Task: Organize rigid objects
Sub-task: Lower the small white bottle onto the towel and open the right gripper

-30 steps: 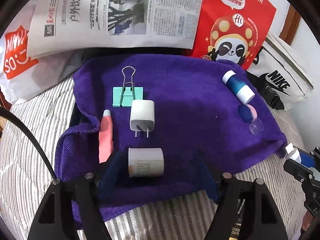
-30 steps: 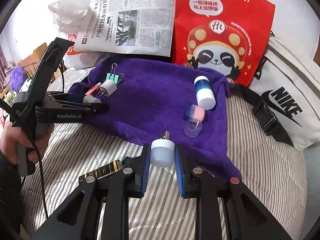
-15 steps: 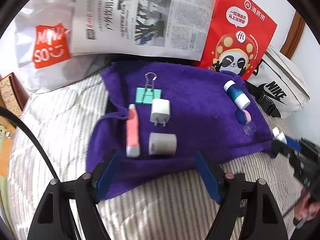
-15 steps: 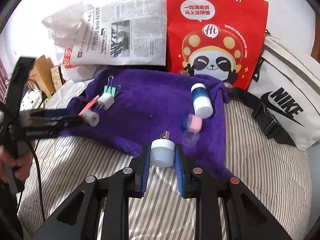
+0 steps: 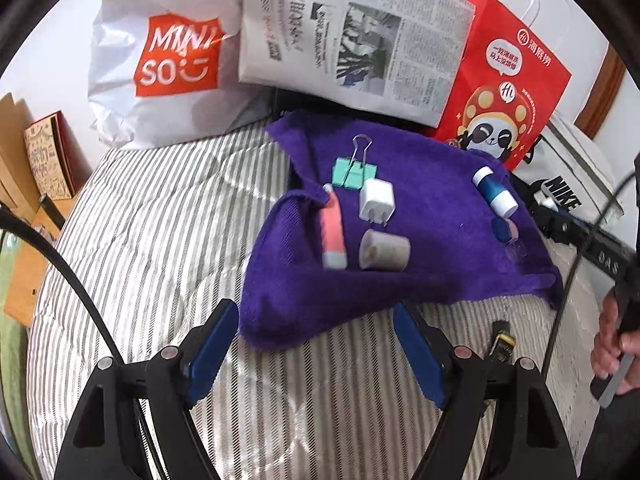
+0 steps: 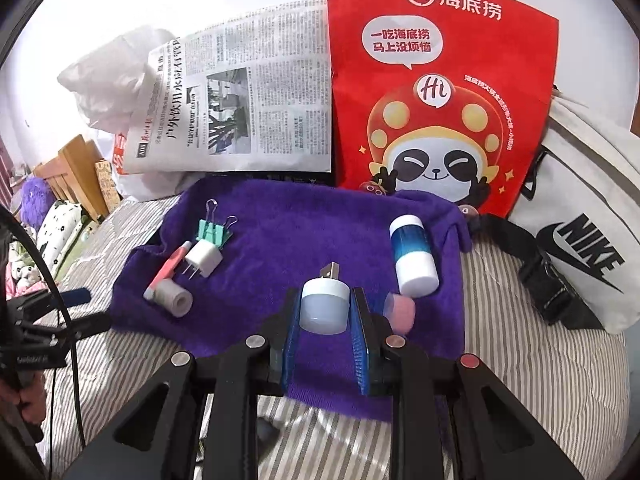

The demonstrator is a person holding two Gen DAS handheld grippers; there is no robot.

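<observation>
left gripper (image 5: 316, 344) has drawn back off the purple towel (image 6: 304, 216), jaws lately widening, empty; right gripper (image 6: 325, 320) clenched on the usb night light (image 6: 323, 306), towel's 6 o'clock: light, rigid, smooth, gripped across its dome.

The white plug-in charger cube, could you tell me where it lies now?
The white charger cube lies on the purple towel, left-centre in both views, between the green binder clip and the grey tape roll.
</observation>
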